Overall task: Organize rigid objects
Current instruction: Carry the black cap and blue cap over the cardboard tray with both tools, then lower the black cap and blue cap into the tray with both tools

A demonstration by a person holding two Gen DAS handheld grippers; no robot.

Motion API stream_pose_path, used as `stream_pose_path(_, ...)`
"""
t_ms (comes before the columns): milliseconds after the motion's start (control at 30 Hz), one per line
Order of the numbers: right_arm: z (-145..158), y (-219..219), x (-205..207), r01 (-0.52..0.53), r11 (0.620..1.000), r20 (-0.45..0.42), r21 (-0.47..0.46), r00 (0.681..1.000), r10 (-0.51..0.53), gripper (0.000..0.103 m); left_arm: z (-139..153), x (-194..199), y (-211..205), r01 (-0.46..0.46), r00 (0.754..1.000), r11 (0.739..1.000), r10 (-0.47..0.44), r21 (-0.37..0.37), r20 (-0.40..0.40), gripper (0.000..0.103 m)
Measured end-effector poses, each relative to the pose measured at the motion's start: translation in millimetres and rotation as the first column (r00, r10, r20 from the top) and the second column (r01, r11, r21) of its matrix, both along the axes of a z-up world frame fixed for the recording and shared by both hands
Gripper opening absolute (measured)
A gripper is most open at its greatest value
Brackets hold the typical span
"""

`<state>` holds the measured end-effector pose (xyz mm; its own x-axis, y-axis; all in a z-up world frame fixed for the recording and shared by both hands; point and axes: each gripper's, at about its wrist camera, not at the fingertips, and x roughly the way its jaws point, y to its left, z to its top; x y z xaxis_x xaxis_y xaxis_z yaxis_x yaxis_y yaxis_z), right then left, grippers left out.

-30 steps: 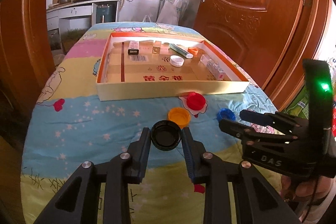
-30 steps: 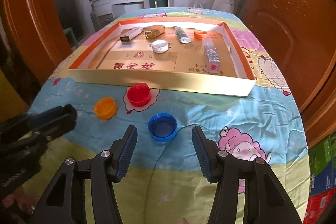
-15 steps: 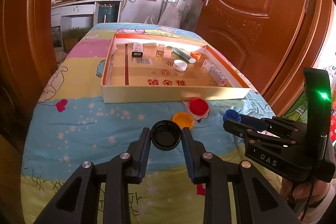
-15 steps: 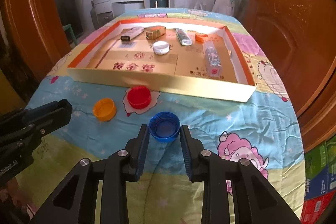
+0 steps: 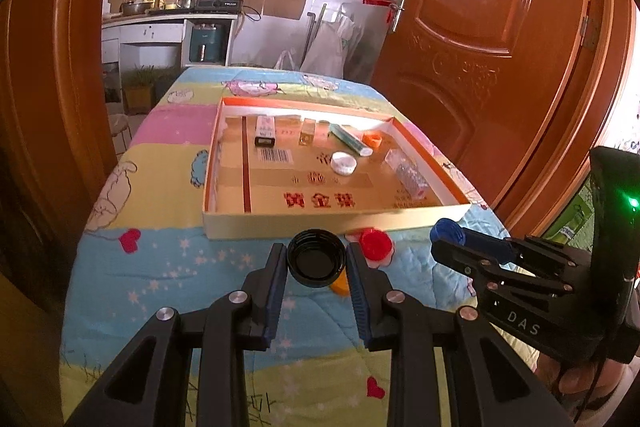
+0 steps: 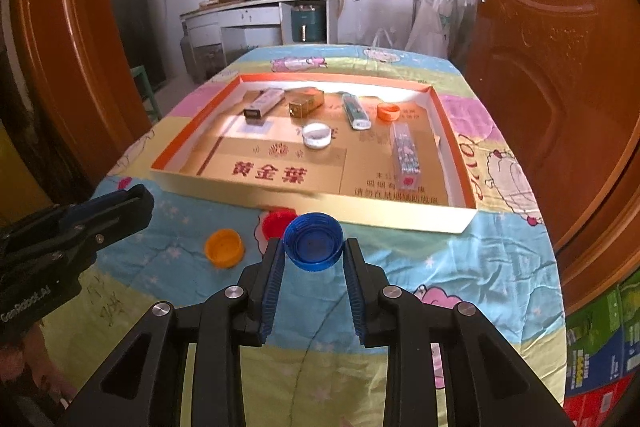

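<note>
Left gripper (image 5: 317,267) clamps a round black cap (image 5: 316,262), ribbed rim, hollow side up, lifted off the quilted cartoon-print cloth (image 5: 168,267) just short of the tray's near wall. Right gripper (image 6: 313,255) pinches a ribbed blue cap (image 6: 313,241), open side up, also raised near that wall. Orange cap (image 6: 224,247) lies on the cloth near its front edge; in the left view it is mostly hidden behind the black cap. Red cap (image 6: 278,221) sits touching the near wall, partly covered by the blue cap. Shallow cardboard tray (image 6: 452,219), orange-lined, holds a white cap (image 6: 316,135), small orange cap (image 6: 388,111), gold box (image 6: 306,101), dark-ended box (image 6: 264,103), tube (image 6: 355,110), clear ridged case (image 6: 405,149); labels blurred.
</note>
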<state>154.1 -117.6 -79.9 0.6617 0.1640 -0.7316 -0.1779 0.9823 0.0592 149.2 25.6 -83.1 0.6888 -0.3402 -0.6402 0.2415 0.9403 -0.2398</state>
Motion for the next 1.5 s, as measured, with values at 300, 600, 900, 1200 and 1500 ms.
stream_pose_path(300,12.6,-5.2,12.7,0.004,1.000,0.027,0.013,1.000,-0.005,0.031,12.2,20.0,-2.0,-0.009,1.000,1.000,0.009,-0.003,0.017,0.030)
stream_pose_path(600,19.9,-12.6,39.6,0.010,1.000,0.040,0.024,0.999,-0.011,0.031,17.0,53.3,-8.6,-0.020,1.000,1.000,0.020,-0.003,0.012,0.030)
stream_pose_path(900,16.7,-23.6,76.1,0.018,0.999,0.027,0.041,0.999,-0.020,0.031,11.5,94.9,-22.9,-0.033,0.999,0.999,0.033,0.020,-0.023,0.030)
stream_pose_path(1200,1.5,-26.3,111.7,0.020,0.999,-0.009,0.047,1.000,-0.020,0.031,-7.0,138.8,-33.1,-0.028,0.997,0.998,0.032,0.051,-0.077,0.030)
stream_pose_path(1500,-16.7,-27.1,137.9,0.013,0.999,-0.044,0.043,0.999,-0.011,0.031,-19.8,165.4,-39.2,-0.021,0.994,0.998,0.027,0.056,-0.110,0.030)
